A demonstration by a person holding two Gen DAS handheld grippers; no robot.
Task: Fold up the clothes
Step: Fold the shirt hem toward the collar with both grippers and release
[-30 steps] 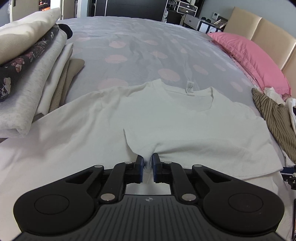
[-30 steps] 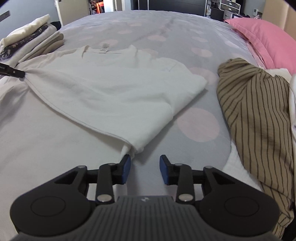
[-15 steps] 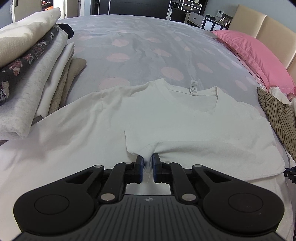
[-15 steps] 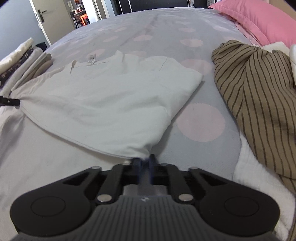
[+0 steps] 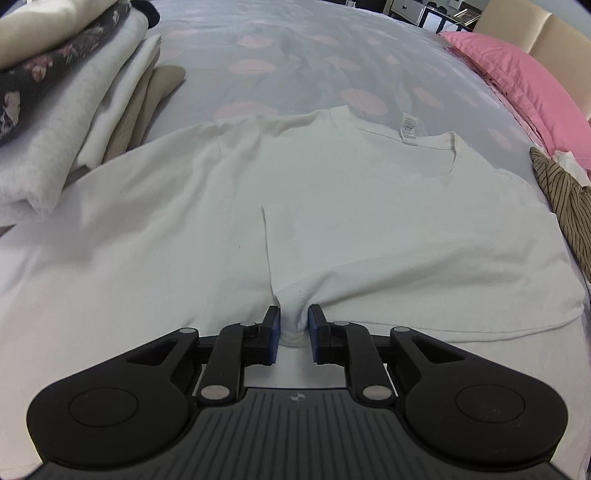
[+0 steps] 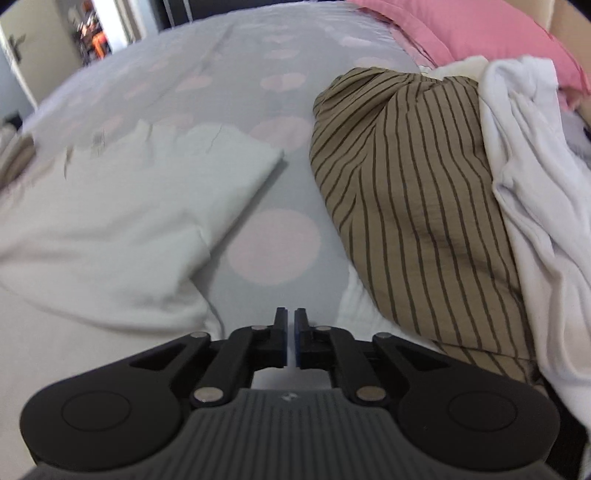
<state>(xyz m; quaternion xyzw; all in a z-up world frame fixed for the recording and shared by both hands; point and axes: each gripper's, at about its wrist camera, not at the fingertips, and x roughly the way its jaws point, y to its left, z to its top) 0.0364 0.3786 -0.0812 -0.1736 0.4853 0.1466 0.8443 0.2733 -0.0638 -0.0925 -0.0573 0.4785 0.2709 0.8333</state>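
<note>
Far left of the left gripper (image 5: 292, 326): a stack of folded clothes (image 5: 62, 103), cream, floral dark, grey and tan layers. Reads as finished work.

Straight ahead of the left gripper: the white T-shirt (image 5: 332, 229) lies flat on the spotted bedspread (image 5: 295, 66), collar and label away from the tool. One side panel is already turned in over the body, its edge running up from the jaws. A bunched corner of that cloth sits between the blue pads; the jaws are opening, a narrow gap, cloth barely pinched if at all. Looks like a release after laying the fold.

Right gripper (image 6: 290, 334): jaws nearly together and opening slightly, nothing between them. It hangs over bare bedspread (image 6: 273, 247), the T-shirt's folded edge (image 6: 155, 206) off to its left and not touched.

Right of that tool: a brown striped garment (image 6: 406, 192) in a loose heap, a crumpled white piece (image 6: 532, 177) beyond it, a pink pillow (image 6: 461, 26) behind.

Judgement: several items done; this shirt is part folded, with the other side and the crosswise folds left. At least two garments wait unfolded.
</note>
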